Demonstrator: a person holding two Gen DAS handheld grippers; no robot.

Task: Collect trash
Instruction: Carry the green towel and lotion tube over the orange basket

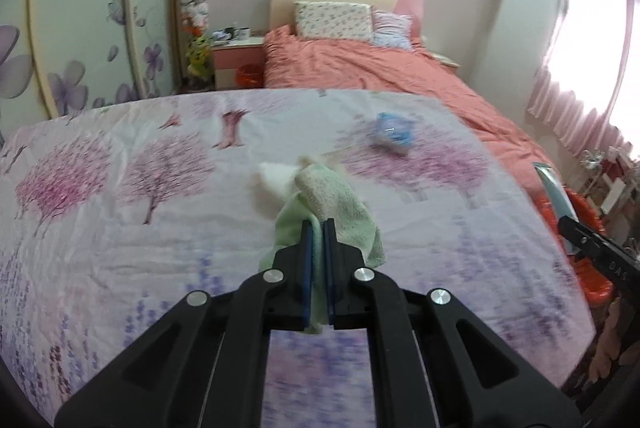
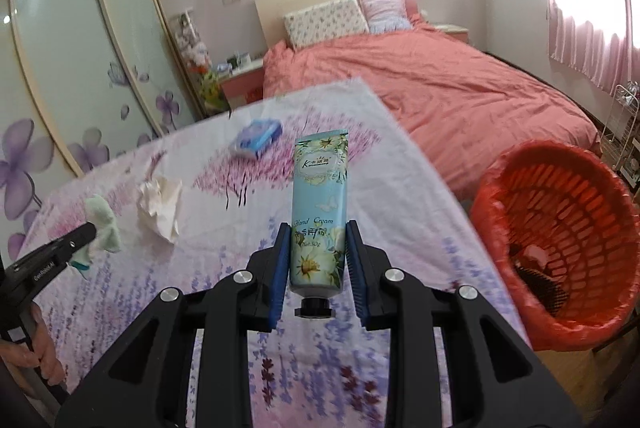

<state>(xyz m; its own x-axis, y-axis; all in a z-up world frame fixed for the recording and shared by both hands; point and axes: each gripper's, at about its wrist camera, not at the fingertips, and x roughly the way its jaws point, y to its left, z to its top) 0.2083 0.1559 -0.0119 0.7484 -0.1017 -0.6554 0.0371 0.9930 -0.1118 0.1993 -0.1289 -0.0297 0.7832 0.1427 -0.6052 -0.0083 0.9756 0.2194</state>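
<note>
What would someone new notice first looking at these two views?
The hand cream tube stands upright, clamped in the right gripper. Beside the floral-covered table sits a red basket. The left gripper pinches a green cloth, with a crumpled tissue lying beyond it.

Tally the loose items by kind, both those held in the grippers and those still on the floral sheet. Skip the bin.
Green cloth: 1, held in the left gripper
Hand cream tube: 1, held in the right gripper
Crumpled white tissue: 1, on the sheet
Blue tissue pack: 1, on the sheet
Total: 4
</note>
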